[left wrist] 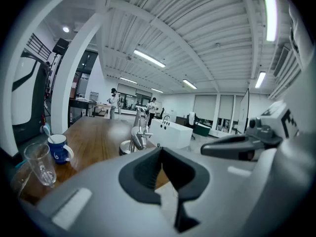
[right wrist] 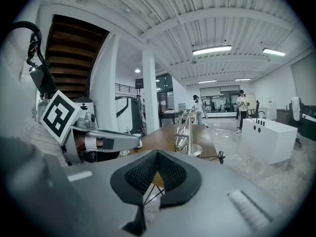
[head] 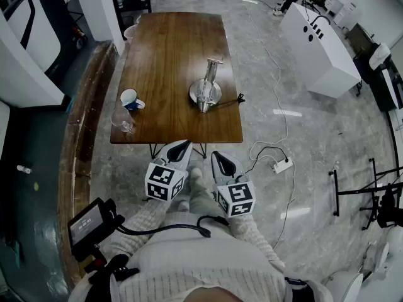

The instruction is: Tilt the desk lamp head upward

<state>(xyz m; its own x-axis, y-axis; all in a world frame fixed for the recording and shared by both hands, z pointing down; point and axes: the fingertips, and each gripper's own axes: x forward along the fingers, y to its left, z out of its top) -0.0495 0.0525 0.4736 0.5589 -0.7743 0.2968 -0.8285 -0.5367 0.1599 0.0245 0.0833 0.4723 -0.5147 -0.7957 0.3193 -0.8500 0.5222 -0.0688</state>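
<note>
Standing left of lamp (head: 206,92): mug (head: 131,99), glass (head: 122,119)

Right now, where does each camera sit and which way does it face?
Head view: on the person's head, steeply down at table and lamp; left gripper, right gripper, sleeves show.
Left gripper view: on left gripper, along its shut jaws toward lamp, mug, glass; right gripper at right.
Right gripper view: on right gripper, along its shut jaws toward lamp; left gripper at left.
Shared: all see lamp and table.
</note>
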